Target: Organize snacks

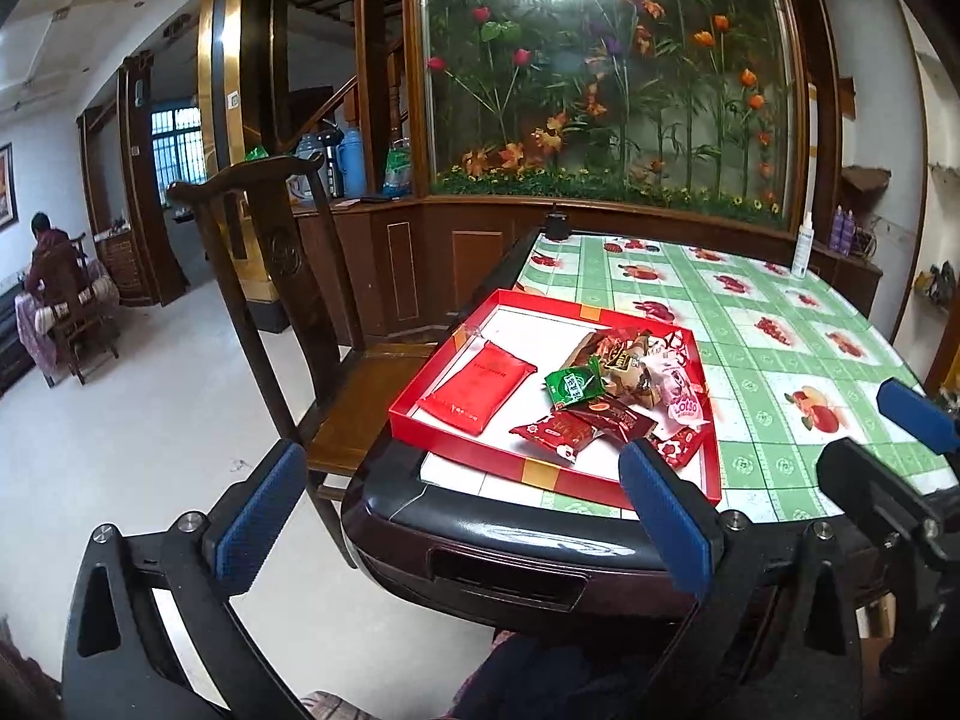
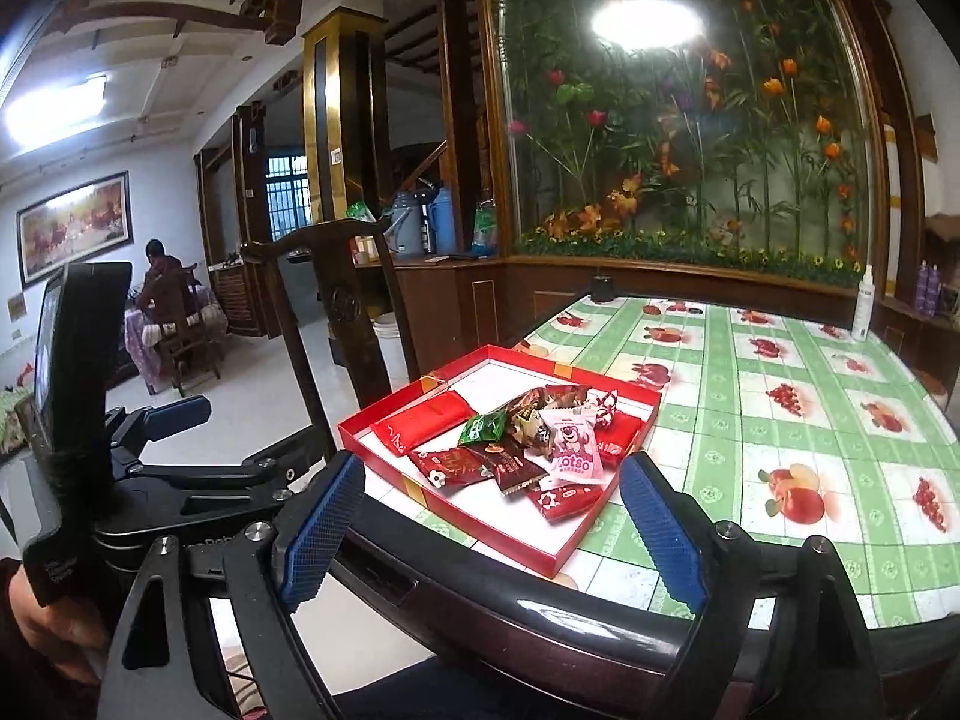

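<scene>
The snacks point(image 2: 528, 450) lie in a loose, overlapping heap toward the right half of a shallow red tray point(image 2: 624, 516), which sits on the desk point(image 2: 780, 420) at its near left corner; a flat red packet point(image 2: 429, 423) lies apart in the tray's left half. The left gripper point(image 1: 462, 516) is released, jaws wide and empty, short of the desk edge and low in front of the tray. The right gripper point(image 2: 498, 531) is likewise released and empty, its fingers framing the tray's near corner without touching it. Risk 1: the wrappers are thin and stacked, so a closing pinch is likely to catch two packets or slide off a glossy surface; the pink packet point(image 2: 576, 450) rests on top and should be cleared first. Risk 2: the tray's near edge appears to reach the desk's rounded rim, so a downward or outward push may tip or slide it toward the chair point(image 1: 336, 396) or the floor. Risk 3: both grippers approach the same corner close together, so a simultaneous reach may cause a collision between them. Risk 4: a low approach may strike the tray wall before reaching the contents.
</scene>
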Demonstrator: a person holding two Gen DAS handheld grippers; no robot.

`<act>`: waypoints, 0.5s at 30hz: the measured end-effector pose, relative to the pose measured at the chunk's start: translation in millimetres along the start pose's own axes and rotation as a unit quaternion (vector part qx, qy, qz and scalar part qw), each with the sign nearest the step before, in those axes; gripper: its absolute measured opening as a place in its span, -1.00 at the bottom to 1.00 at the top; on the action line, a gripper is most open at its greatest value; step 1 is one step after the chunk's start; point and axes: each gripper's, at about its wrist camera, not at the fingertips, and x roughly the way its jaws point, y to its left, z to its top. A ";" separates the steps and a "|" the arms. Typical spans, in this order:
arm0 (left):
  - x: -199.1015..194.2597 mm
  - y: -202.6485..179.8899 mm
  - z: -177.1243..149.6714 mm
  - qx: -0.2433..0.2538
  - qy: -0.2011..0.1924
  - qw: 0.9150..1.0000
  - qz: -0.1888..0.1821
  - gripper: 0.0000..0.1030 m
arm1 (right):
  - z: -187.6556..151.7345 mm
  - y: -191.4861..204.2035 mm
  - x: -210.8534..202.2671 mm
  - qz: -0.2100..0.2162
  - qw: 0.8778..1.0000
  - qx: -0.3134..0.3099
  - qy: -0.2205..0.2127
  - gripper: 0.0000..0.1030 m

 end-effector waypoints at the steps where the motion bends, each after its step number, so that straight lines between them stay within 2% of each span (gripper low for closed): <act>1: -0.2 2.4 0.0 -0.005 -0.001 1.000 -0.002 1.00 | 0.1 2.8 1.4 -0.002 1.000 -0.005 0.001 0.72; 6: 0.2 8.0 0.6 -0.010 -0.011 1.000 0.018 1.00 | 0.4 12.6 8.4 -0.008 1.000 -0.024 0.004 0.72; 15: 7.6 4.0 -3.5 0.015 0.007 0.998 0.053 1.00 | 0.8 8.4 16.9 -0.008 1.000 -0.009 0.015 0.72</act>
